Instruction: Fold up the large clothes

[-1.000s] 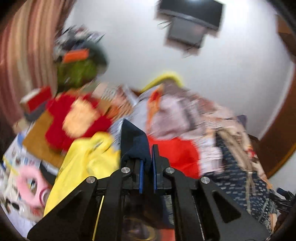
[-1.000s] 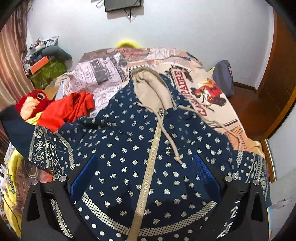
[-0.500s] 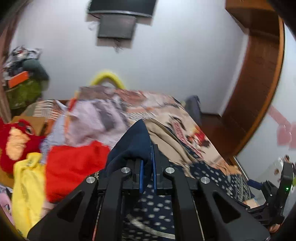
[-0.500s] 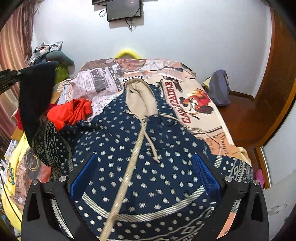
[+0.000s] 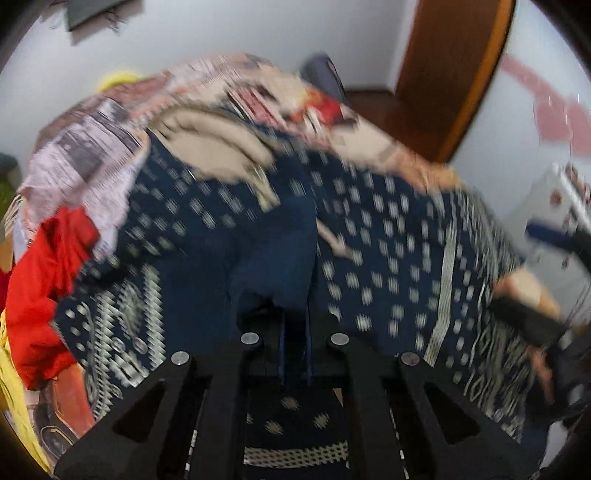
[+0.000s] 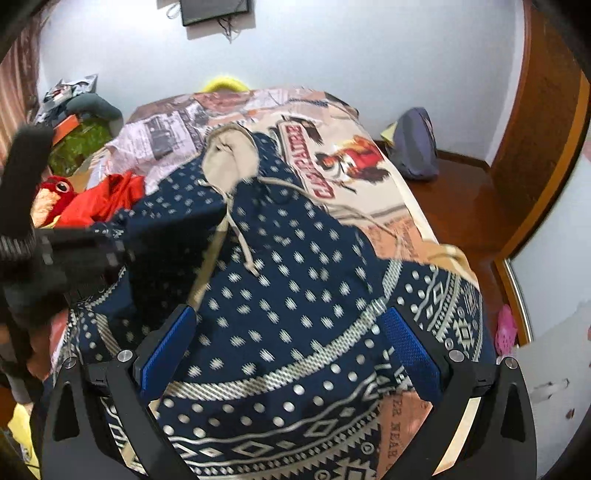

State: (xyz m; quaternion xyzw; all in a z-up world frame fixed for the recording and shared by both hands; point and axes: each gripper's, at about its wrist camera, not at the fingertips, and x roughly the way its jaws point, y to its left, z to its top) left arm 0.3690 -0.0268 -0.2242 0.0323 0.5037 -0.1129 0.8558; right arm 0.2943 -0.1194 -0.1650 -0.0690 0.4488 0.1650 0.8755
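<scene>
A bed (image 6: pixel 413 206), covered by a printed sheet with newspaper and rooster motifs, fills most of both views. A navy hooded jacket (image 6: pixel 295 266) with white dots, patterned bands, a beige hood and a beige zipper is spread across the bed, hood toward the far wall. Its left sleeve (image 5: pixel 273 251), plain dark blue at the cuff, is laid over the jacket's front.

The left hand-held gripper (image 5: pixel 294 332) is pointed steeply down over the middle of the jacket, and the dark cuff is pinched between its nearly closed jaws; this view is smeared by motion. In the right wrist view the same tool is seen at the left edge as a dark, blurred shape reaching over the sleeve.

The right hand-held gripper (image 6: pixel 291 343) is tilted down over the jacket's lower hem with its blue pads (image 6: pixel 168 350) spread wide; nothing is held between them, and the patterned hem is seen in the gap beneath.

A red garment (image 6: pixel 107 199) is bunched on the bed beside the jacket's left shoulder, and a red plush toy (image 6: pixel 55 190) is seen just beyond it. A grey-blue bag (image 6: pixel 415 147) is propped on the wooden floor to the right of the bed. A dark screen (image 6: pixel 216 11) is mounted on the white wall.
</scene>
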